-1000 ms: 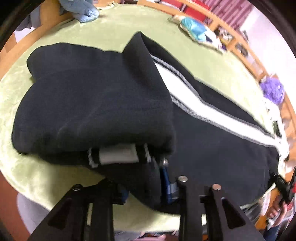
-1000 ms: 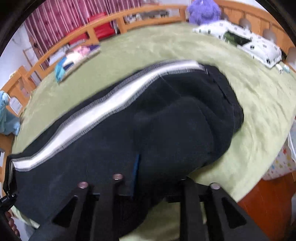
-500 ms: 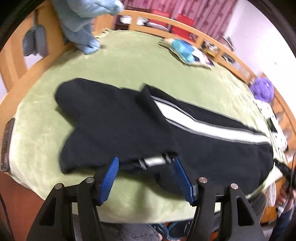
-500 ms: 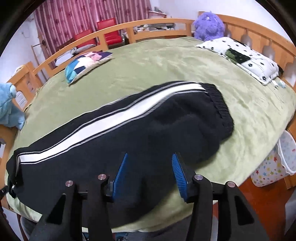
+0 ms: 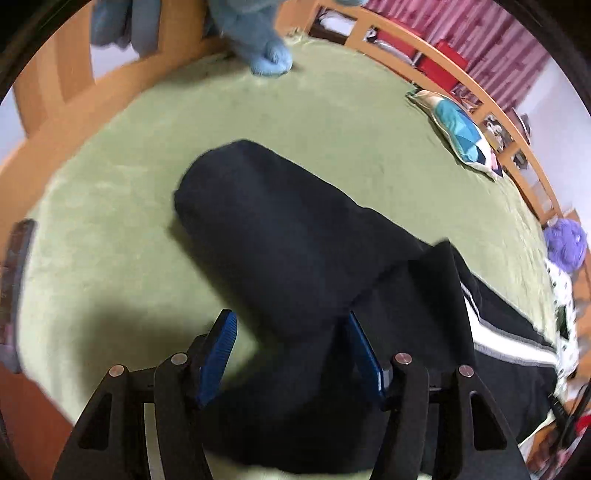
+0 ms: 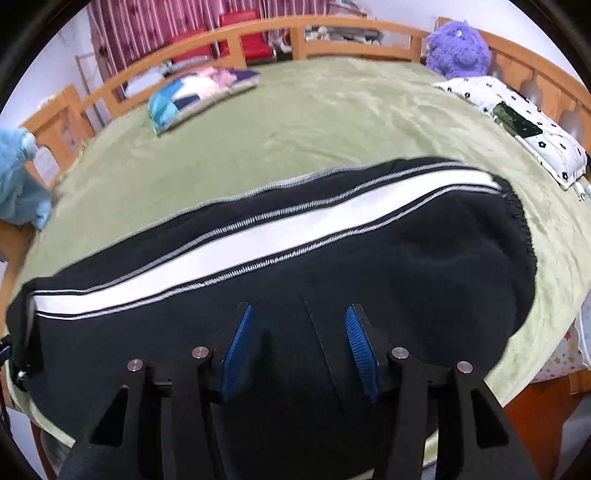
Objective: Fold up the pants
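Black pants (image 6: 406, 266) with a white side stripe (image 6: 258, 240) lie across a green bedspread (image 6: 332, 122). In the left wrist view the pants (image 5: 288, 236) show a folded-over leg end pointing away. My left gripper (image 5: 291, 332) is open, its blue pads on either side of the cloth near the fold. My right gripper (image 6: 299, 328) is open just above the black cloth below the stripe, holding nothing.
A patchwork pillow (image 6: 199, 92), a purple plush toy (image 6: 458, 48), a white dotted pillow (image 6: 517, 122) and a blue plush (image 5: 258, 40) lie near the wooden bed rails (image 6: 332, 33). A dark phone-like object (image 5: 14, 266) lies at the bed's left edge.
Both grippers let go of the pants a second ago and now stand open. The left gripper has swung towards the folded leg end; the right has moved closer to the cloth.
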